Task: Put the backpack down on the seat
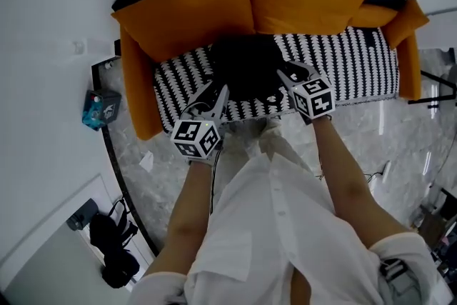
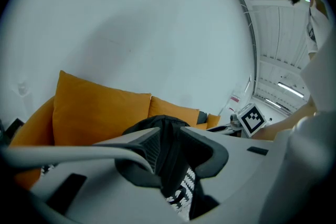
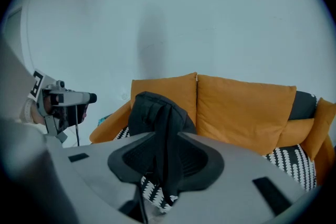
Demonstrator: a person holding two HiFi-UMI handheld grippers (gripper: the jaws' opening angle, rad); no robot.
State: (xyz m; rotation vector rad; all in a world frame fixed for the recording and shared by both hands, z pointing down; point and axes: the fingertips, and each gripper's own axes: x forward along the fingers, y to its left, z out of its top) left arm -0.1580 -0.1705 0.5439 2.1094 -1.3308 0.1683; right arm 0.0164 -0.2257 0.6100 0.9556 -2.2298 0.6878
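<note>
Head view: the backpack (image 1: 246, 66), black soft fabric, slumps upright on the seat (image 1: 350, 61), which has a black-and-white woven pattern. It leans against plump orange cushions (image 1: 300, 0). Placement looks done; only your letting go is left. Your left gripper (image 1: 218, 93) and right gripper (image 1: 285, 75) sit at its front. Left gripper view: your jaws pinch a black webbing strap (image 2: 170, 152), not yet released. Right gripper view: your ribbed pads stand apart, and the other strap (image 3: 167, 168) hangs loose between them, apparently unpressed.

Backpack (image 3: 152, 110) base hidden behind right gripper (image 3: 167, 138) jaws; blue box (image 1: 100, 109) print unreadable.
</note>
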